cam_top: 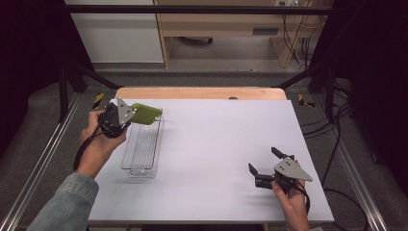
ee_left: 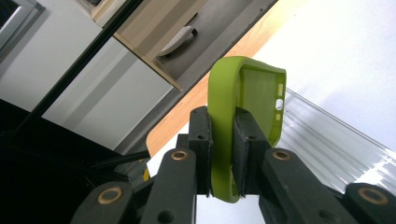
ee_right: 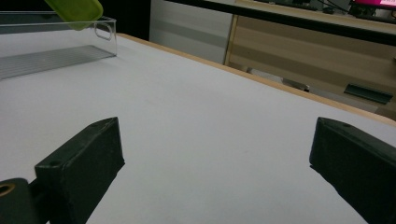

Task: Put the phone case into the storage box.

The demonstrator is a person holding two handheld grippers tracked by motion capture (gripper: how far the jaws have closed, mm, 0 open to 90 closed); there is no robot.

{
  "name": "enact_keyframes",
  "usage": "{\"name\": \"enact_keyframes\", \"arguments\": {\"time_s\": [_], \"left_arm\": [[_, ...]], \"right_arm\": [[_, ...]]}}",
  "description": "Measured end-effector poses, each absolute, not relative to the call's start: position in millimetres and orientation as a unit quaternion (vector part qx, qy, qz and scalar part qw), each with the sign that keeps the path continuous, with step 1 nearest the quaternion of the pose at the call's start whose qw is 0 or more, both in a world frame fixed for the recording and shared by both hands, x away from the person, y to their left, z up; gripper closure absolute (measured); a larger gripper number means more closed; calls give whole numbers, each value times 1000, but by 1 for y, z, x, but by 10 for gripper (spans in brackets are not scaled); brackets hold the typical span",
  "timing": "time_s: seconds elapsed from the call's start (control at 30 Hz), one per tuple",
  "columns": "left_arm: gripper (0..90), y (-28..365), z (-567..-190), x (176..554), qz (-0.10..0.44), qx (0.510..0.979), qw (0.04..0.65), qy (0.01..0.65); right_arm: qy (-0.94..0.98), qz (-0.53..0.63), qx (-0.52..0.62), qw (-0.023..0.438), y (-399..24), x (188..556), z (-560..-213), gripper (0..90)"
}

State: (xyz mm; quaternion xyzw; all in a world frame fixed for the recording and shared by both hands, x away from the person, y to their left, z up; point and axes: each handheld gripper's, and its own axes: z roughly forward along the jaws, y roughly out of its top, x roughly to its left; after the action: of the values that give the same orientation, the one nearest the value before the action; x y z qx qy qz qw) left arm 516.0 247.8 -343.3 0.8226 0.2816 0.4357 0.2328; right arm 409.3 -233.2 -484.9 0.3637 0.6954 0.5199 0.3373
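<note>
Green phone case pinched above the clear bin, other gripper idle and wide open.

Nearest the person, well to the right of the clear plastic bin (cam_top: pixel 143 147) and toward the table's near edge, the right gripper (cam_top: pixel 262 163) sits low over the white table (cam_top: pixel 216 144), its jaws spread wide with nothing between them; the right gripper view shows bare tabletop between its two black pads (ee_right: pixel 81 163). Farther out, the bin lies lengthwise on the table's left side. At the bin's far end, the left gripper (cam_top: pixel 126 115) is clamped on the rim of a green phone case (ee_left: pixel 243 121), one pad (ee_left: pixel 201 140) on each side of the case's edge. The case (cam_top: pixel 146 113) hangs in the air just above the bin's far end, its open side and camera cut-out turned toward the bin. Beyond the bin's far end runs the table's wooden edge (cam_top: pixel 202 93).
</note>
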Motion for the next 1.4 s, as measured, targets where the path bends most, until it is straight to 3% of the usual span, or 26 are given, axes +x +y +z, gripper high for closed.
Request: {"name": "enact_keyframes", "arguments": {"time_s": [1.4], "left_arm": [[792, 242, -342, 525, 442, 829, 217, 264]], "right_arm": [[697, 521, 360, 337, -232, 409, -485, 30]]}}
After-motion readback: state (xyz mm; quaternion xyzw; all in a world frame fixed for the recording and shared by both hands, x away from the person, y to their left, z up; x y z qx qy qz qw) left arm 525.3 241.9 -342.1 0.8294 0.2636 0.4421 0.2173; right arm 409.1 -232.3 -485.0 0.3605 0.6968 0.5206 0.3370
